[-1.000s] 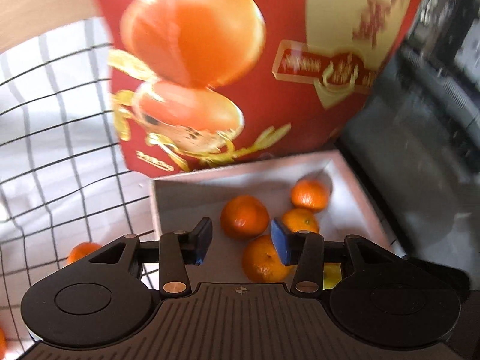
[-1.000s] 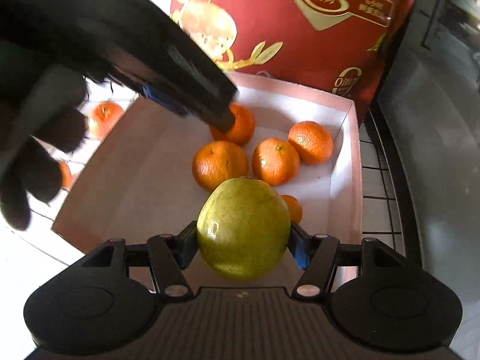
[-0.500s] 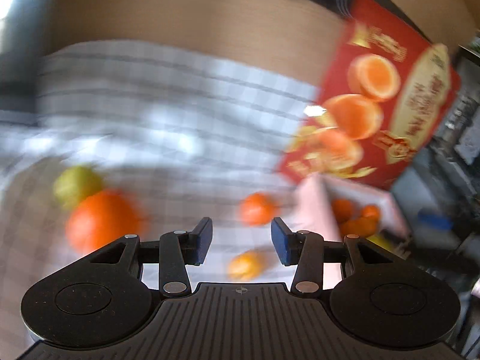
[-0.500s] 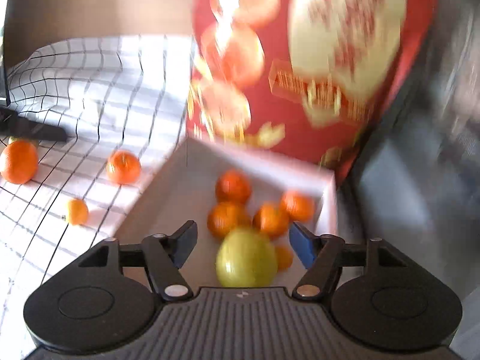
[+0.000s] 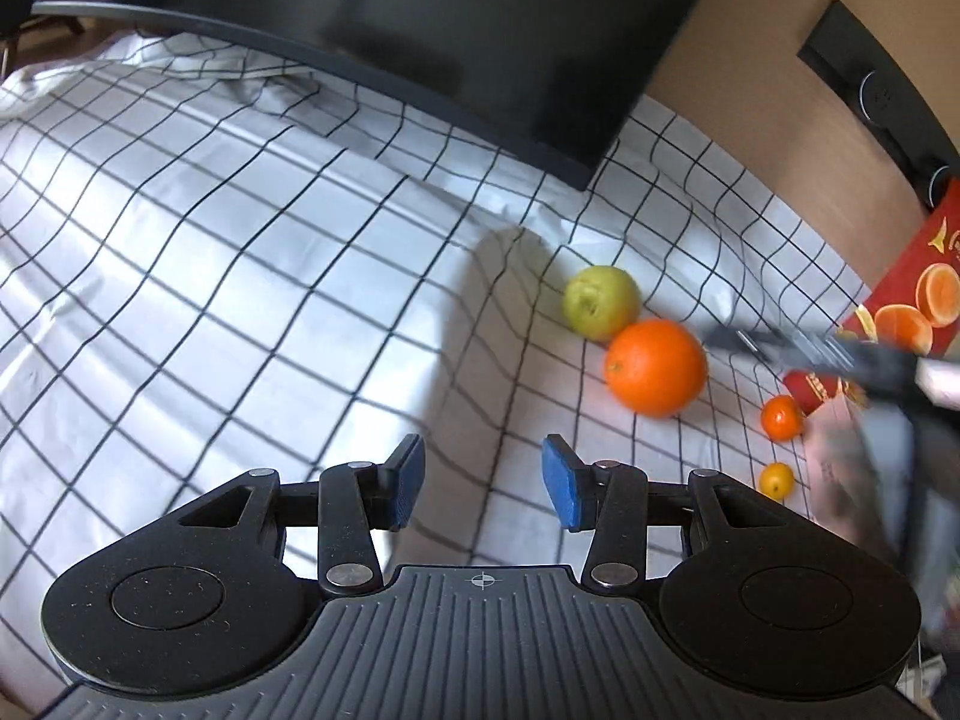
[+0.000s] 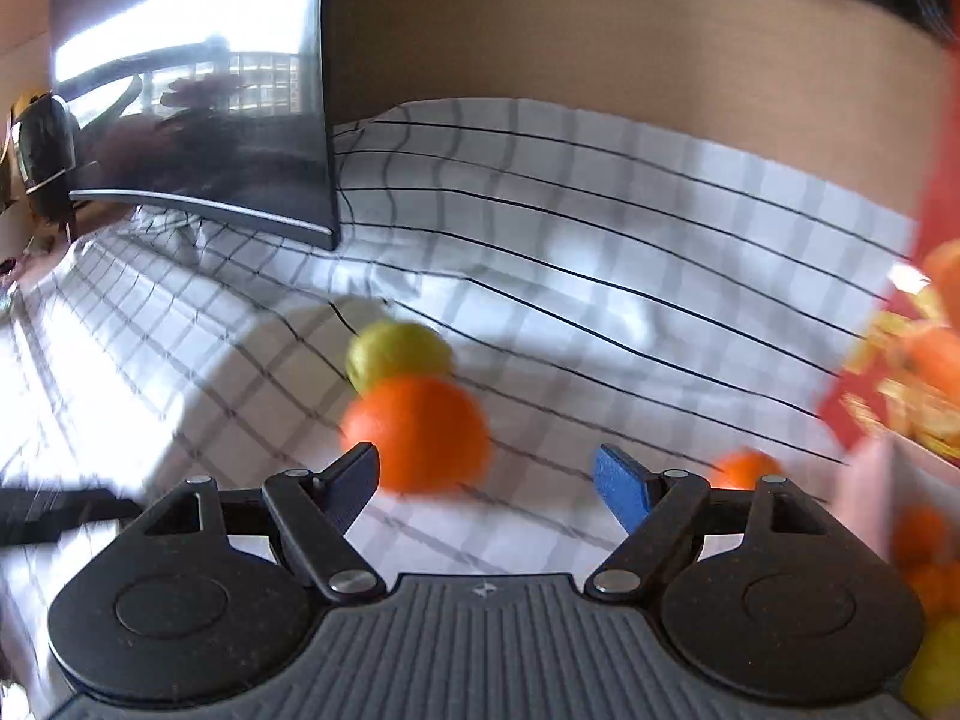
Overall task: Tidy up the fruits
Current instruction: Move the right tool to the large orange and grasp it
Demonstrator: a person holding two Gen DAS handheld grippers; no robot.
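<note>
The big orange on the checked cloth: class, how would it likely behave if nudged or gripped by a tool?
The orange is round and sits free on the cloth, so a nudge would probably roll it, perhaps into the pear right beside it. Its skin looks smooth and glossy, so narrow pads might slip off-centre. It seems firm, and heavier than the small mandarin.

A big orange [image 5: 655, 367] lies on the checked cloth [image 5: 240, 276], touching a green-yellow pear [image 5: 600, 302] just behind it to the left. Right of them and nearer lie a small mandarin [image 5: 781, 417] and a smaller yellow-orange fruit [image 5: 776, 480], apart, beside the box [image 6: 870, 480] holding more blurred mandarins [image 6: 921, 540].
</note>
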